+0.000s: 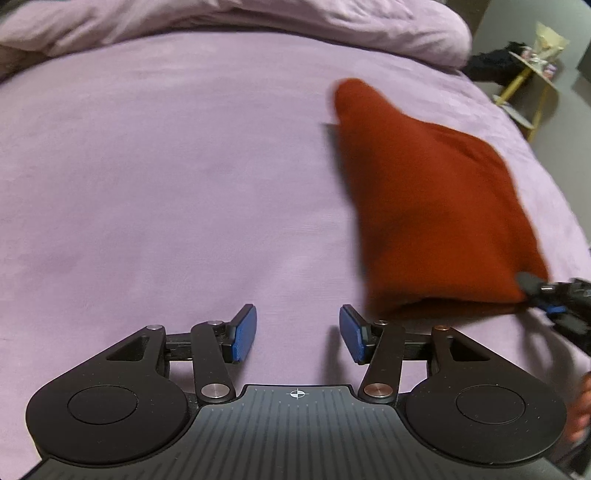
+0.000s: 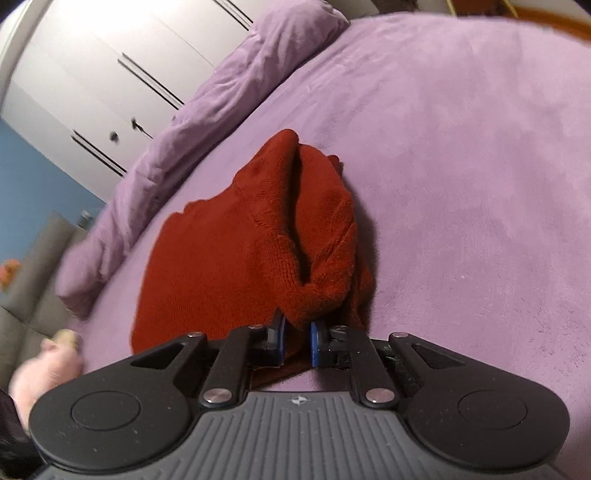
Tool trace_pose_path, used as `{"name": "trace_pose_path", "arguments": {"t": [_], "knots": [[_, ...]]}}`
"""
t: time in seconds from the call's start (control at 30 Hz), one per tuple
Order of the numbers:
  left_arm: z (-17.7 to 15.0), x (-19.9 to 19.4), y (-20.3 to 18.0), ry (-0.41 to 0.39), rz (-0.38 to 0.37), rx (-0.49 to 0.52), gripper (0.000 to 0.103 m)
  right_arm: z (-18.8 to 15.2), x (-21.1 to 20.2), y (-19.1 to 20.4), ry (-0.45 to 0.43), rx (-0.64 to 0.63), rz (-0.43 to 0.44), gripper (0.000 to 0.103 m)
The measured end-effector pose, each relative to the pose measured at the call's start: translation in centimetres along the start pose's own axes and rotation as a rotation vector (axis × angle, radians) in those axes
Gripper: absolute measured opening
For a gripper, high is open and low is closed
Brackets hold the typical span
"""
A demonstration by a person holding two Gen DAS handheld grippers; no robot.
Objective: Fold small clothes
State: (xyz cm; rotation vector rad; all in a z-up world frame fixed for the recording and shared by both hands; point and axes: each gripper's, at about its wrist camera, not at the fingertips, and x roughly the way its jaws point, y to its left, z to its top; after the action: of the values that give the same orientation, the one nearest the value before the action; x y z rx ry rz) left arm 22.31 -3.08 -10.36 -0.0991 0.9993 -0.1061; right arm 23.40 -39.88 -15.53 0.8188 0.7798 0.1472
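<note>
A dark red knitted garment point(image 1: 436, 206) lies folded on the purple bed, to the right in the left wrist view. My left gripper point(image 1: 297, 334) is open and empty, just left of the garment's near corner, low over the sheet. My right gripper point(image 2: 297, 338) is shut on the near edge of the red garment point(image 2: 236, 243), which bunches in a fold between its blue pads. The right gripper also shows in the left wrist view point(image 1: 546, 295) at the garment's near right corner.
A rumpled purple duvet point(image 1: 258, 22) lies along the far side of the bed. A small yellow-legged side table point(image 1: 532, 74) with items stands beyond the bed's right edge. White wardrobe doors point(image 2: 110, 81) and a grey sofa point(image 2: 33, 280) are to the left in the right wrist view.
</note>
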Motion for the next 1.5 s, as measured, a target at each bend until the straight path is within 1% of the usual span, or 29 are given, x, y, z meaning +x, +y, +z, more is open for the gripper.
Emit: {"name": "trace_pose_path", "arguments": {"t": [0.07,0.1,0.13,0.17,0.2,0.23,0.27,0.37,0.47,0.5,0.57,0.6,0.7,0.77,0.83,0.87,0.9,0.93,0.97,1.03,1.1,1.13,1.2,1.27,1.3,1.33,1.37,1.43,1.5], "knots": [[0.0,-0.8,2.1,-0.006,-0.017,-0.02,0.055,0.1,-0.8,-0.4,0.008,-0.003,0.005,0.011],[0.1,-1.1,3.1,-0.009,-0.039,-0.039,0.055,0.0,-1.4,0.1,-0.001,-0.037,-0.019,0.014],[0.3,-1.5,3.9,-0.013,-0.06,-0.057,0.055,-0.1,-2.0,0.6,-0.016,-0.071,-0.056,0.022],[0.6,-2.0,4.6,-0.022,-0.082,-0.071,0.055,-0.2,-2.6,1.0,-0.032,-0.086,-0.076,0.026],[0.9,-2.3,4.8,-0.033,-0.098,-0.076,0.055,-0.1,-3.2,1.3,-0.049,-0.084,-0.11,0.042],[1.2,-2.6,4.9,-0.05,-0.117,-0.077,0.055,0.0,-3.9,1.3,-0.074,-0.086,-0.133,0.05],[1.5,-2.8,4.8,-0.067,-0.131,-0.076,0.056,0.1,-4.4,1.3,-0.099,-0.084,-0.141,0.05],[2.4,-2.8,3.6,-0.087,-0.158,-0.07,0.056,1.1,-4.9,1.9,-0.128,-0.091,-0.099,0.05],[3.6,-1.9,1.8,-0.089,-0.163,-0.066,0.056,2.7,-3.2,4.2,-0.112,-0.163,-0.066,0.044],[4.0,-1.6,1.3,-0.092,-0.158,-0.07,0.056,3.3,-2.1,5.3,-0.103,-0.199,-0.054,0.039],[5.3,-0.7,0.2,-0.098,-0.159,-0.083,0.056,4.6,0.4,7.3,-0.073,-0.262,-0.039,0.037],[6.2,-0.3,-0.3,-0.102,-0.167,-0.094,0.056,5.3,2.0,8.2,-0.056,-0.291,-0.039,0.034],[9.1,0.7,-1.9,-0.14,-0.189,-0.109,0.056,6.9,5.5,10.0,-0.037,-0.349,-0.082,0.03],[11.0,1.9,-3.5,-0.163,-0.155,-0.084,0.056,7.7,7.6,10.6,-0.032,-0.369,-0.129,0.027],[12.7,3.9,-5.1,-0.134,-0.096,-0.048,0.055,8.5,9.4,10.8,-0.026,-0.397,-0.183,0.021],[13.3,4.9,-5.7,-0.124,-0.072,-0.043,0.055,8.8,10.1,10.6,-0.022,-0.409,-0.211,0.019],[13.6,5.8,-6.2,-0.122,-0.056,-0.039,0.056,9.0,10.7,10.2,-0.018,-0.418,-0.233,0.015],[13.8,6.5,-6.6,-0.124,-0.047,-0.026,0.057,9.2,11.3,9.8,-0.014,-0.424,-0.245,0.015],[13.8,7.3,-7.1,-0.122,-0.034,-0.011,0.06,9.3,11.4,9.1,-0.027,-0.432,-0.266,0.014],[13.4,8.6,-7.5,-0.127,-0.014,0.024,0.072,9.8,11.7,8.0,-0.074,-0.438,-0.334,0.0],[12.5,8.8,-7.2,-0.145,-0.009,0.058,0.078,10.1,11.0,6.5,-0.075,-0.384,-0.28,0.0],[12.2,8.7,-6.8,-0.158,-0.025,0.064,0.078,10.2,10.5,6.3,-0.072,-0.376,-0.259,0.0],[12.2,8.0,-5.5,-0.144,-0.083,0.054,0.077,10.3,8.9,5.8,-0.054,-0.372,-0.213,0.0],[12.1,7.0,-3.3,-0.109,-0.179,0.015,0.077,10.6,6.3,3.8,-0.012,-0.266,-0.097,0.009],[12.0,6.5,-2.1,-0.084,-0.233,-0.005,0.077,10.8,5.5,2.9,0.009,-0.21,-0.056,0.034],[11.8,6.2,-0.9,-0.064,-0.276,-0.023,0.075,10.9,4.6,1.7,0.033,-0.145,-0.029,0.075],[11.4,5.9,0.3,-0.047,-0.32,-0.04,0.074,10.8,3.7,0.6,0.043,-0.106,-0.003,0.082],[10.7,5.9,1.8,-0.017,-0.391,-0.066,0.074,10.7,3.0,-1.0,0.091,-0.057,0.06,0.081],[10.2,6.5,2.4,0.005,-0.448,-0.102,0.074,10.4,3.6,-1.9,0.148,-0.015,0.086,0.081]]}}
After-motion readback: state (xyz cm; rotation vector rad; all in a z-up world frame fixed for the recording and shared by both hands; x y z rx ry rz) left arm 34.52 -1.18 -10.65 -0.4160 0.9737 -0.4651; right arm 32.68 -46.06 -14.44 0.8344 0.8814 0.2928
